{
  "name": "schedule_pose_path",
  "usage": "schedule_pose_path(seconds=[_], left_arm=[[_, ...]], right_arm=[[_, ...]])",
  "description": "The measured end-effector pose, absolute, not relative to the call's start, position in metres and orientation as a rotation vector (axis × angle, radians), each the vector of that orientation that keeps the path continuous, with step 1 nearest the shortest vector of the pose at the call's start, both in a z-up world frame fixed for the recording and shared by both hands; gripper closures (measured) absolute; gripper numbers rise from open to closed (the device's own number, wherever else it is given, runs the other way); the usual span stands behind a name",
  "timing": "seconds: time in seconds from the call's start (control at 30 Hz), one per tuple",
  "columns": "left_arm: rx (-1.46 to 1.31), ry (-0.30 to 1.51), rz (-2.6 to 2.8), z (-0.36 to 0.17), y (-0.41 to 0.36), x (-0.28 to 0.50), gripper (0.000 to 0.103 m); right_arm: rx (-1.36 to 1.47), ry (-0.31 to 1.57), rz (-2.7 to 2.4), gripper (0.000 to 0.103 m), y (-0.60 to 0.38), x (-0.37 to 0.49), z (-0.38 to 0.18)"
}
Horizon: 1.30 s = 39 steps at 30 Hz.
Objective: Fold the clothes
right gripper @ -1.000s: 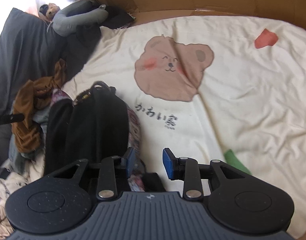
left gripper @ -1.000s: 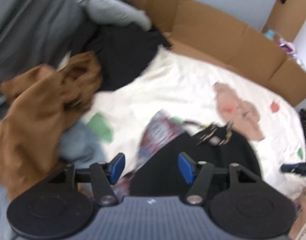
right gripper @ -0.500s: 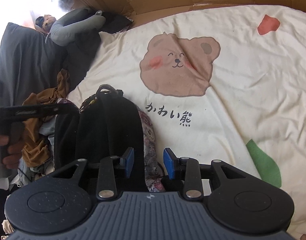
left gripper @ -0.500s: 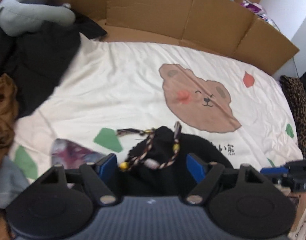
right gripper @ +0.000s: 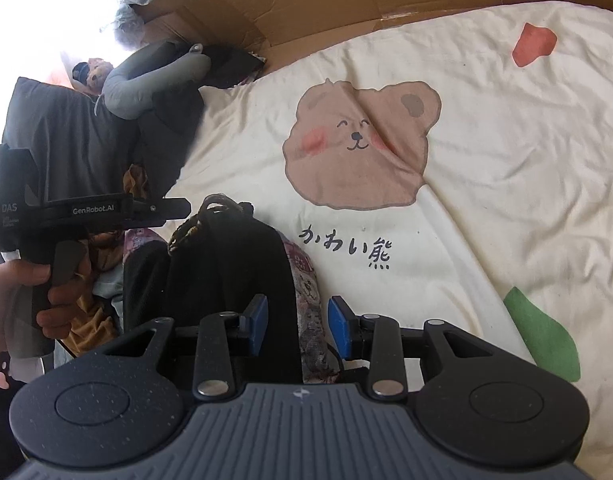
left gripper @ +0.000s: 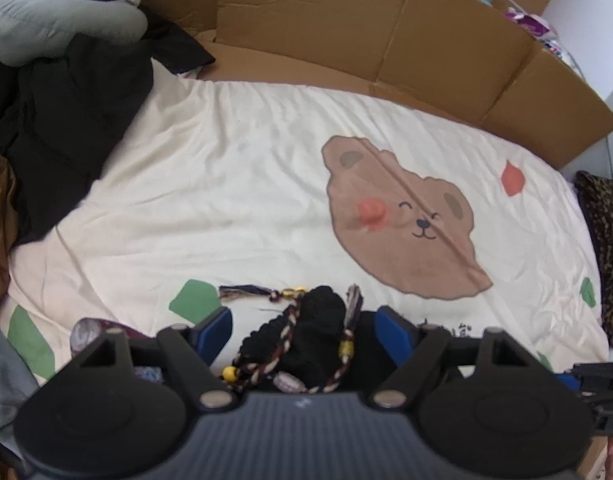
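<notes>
"GenRobot.AI" and "DAS" are showing on the left claw [right gripper: 174, 210], held in a hand [right gripper: 34, 292] at left. The bedsheet [right gripper: 506, 168] is carrying a bear print [right gripper: 358, 148] with the lettering "かわい熊". A black garment [right gripper: 234, 276], with braided, beaded drawcords [left gripper: 290, 344] and a patterned lining, is lying bunched at the sheet's near left edge. Left claw [left gripper: 304, 326] is standing open, jaws just widened, pads clear either side of the bunched cloth. Right claw [right gripper: 296, 326] is sitting half-open around the garment's edge; grip unclear. Cardboard panels [left gripper: 386, 32] are lining the far side.
</notes>
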<state>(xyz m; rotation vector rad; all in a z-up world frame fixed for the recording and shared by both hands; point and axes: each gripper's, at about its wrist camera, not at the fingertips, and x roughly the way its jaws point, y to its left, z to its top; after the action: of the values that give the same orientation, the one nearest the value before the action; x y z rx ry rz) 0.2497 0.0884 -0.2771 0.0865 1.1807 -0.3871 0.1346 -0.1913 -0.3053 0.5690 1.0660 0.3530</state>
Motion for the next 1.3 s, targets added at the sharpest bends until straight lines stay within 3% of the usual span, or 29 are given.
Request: schedule_pose_path(seconds=[0.27,0.53,0.63,0.7,0.73,1.3], left_arm=[[0.114,1.229,-0.417,-0.3,0.074,0.256,0.018],[-0.041,1.305,-0.415,-0.325,0.087,0.28,0.035],[-0.1,1.329,-0.43,-0.327,0.091,0.289,0.061],[-0.08,1.323,-0.434,-0.324,0.089,0.292,0.095],[-0.072,1.315,-0.443,-0.322,0.088,0.294,0.099],[-0.072,1.204,-0.581,-0.248,0.113,0.27,0.101]], right_arm=[[0.565,1.09,0.361,0.063,-0.188,0.13,-0.314],[0.577,1.108,0.337,0.063,-0.193,0.128,-0.324],[0.58,1.114,0.333,0.063,-0.193,0.127,-0.328],[0.58,1.118,0.332,0.063,-0.193,0.126,-0.329],[0.58,1.12,0.333,0.063,-0.193,0.126,-0.33],[0.565,1.114,0.33,0.063,-0.194,0.126,-0.322]])
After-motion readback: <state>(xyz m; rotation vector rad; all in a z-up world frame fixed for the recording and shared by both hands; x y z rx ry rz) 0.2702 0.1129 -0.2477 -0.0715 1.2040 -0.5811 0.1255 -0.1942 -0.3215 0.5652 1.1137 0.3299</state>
